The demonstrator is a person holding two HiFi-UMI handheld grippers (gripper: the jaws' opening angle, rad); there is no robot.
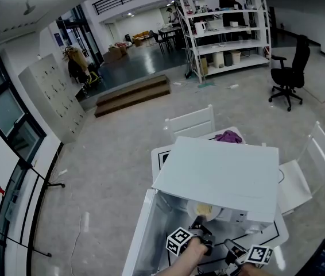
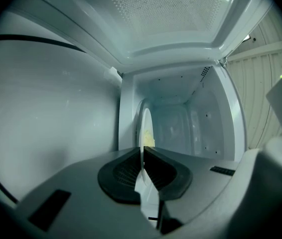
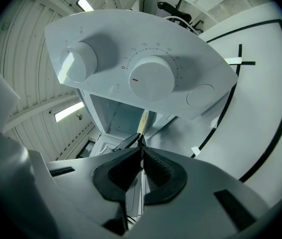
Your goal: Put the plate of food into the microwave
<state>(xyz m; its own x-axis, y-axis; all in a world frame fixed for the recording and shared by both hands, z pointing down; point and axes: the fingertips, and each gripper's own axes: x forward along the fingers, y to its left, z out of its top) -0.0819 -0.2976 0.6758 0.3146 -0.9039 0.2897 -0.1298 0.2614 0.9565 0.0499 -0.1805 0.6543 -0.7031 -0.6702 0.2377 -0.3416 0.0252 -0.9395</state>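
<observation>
White plate (image 2: 146,121) with yellow food (image 2: 148,140) is pinched by its rim in your left tongs (image 2: 142,151), inside the microwave (image 2: 206,123) with clear room to its back wall. Your right tongs (image 3: 141,148) are pressed together, empty, near the knob panel (image 3: 146,78).

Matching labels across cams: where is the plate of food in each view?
Head view: plate at bottom centre, in the microwave mouth, just above the left gripper.
Left gripper view: centre, edge-on, rim pinched between the jaws.
Right gripper view: only a cream sliver of rim above the jaw tips, below the knobs.
Shared landmark: the microwave's open cavity.
</observation>
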